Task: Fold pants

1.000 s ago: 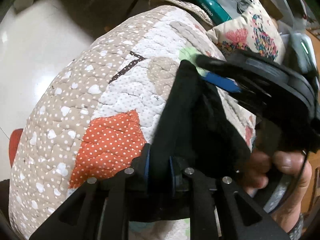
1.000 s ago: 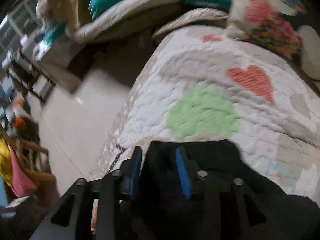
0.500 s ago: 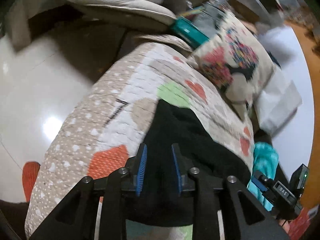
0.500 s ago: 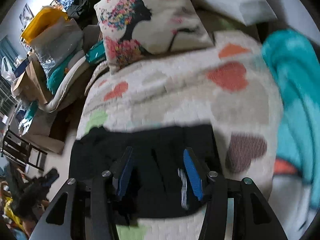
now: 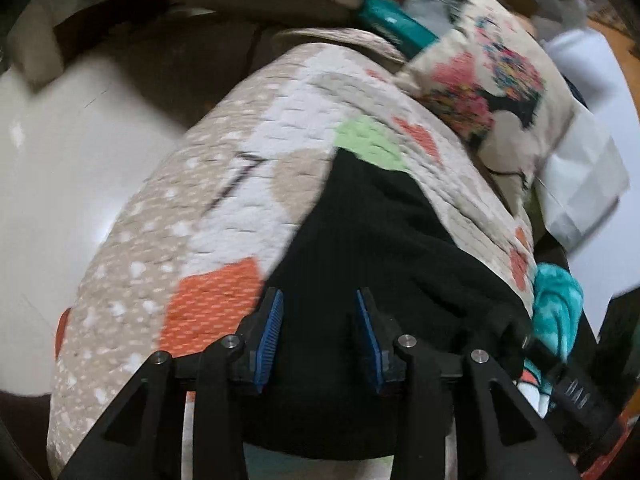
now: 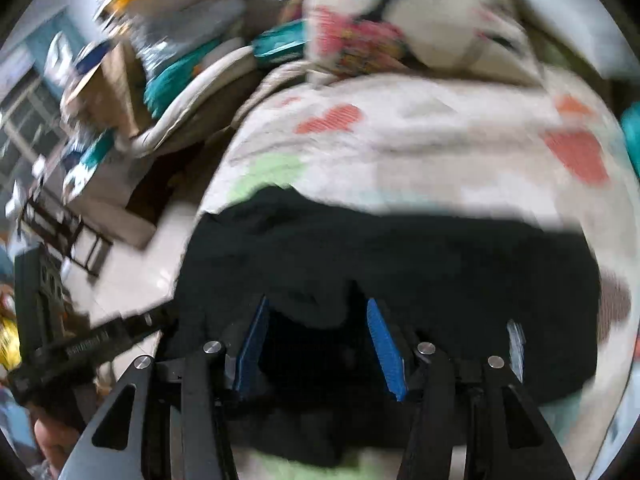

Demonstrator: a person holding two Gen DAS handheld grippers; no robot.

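Black pants (image 5: 372, 240) lie folded into a dark block on a patchwork quilt (image 5: 224, 208) with orange, green and beige patches, spread over a bed. In the left wrist view the pants run from the near edge of the quilt toward a green patch farther away. The left gripper (image 5: 318, 336) hovers over the near end of the pants, its blue-padded fingers (image 5: 270, 332) spread apart with black cloth showing between them, not pinched. In the right wrist view, which is blurred, the right gripper (image 6: 316, 344) also has its blue pads spread, above a raised fold of the pants (image 6: 400, 264); whether the fingers touch the cloth cannot be told. A floral pillow (image 5: 492, 92) sits at the far end of the quilt, with a teal towel (image 5: 556, 300) at the right. Pale glossy floor (image 5: 60, 168) lies to the left of the bed, and cluttered boxes (image 6: 120, 80) stand beyond it.
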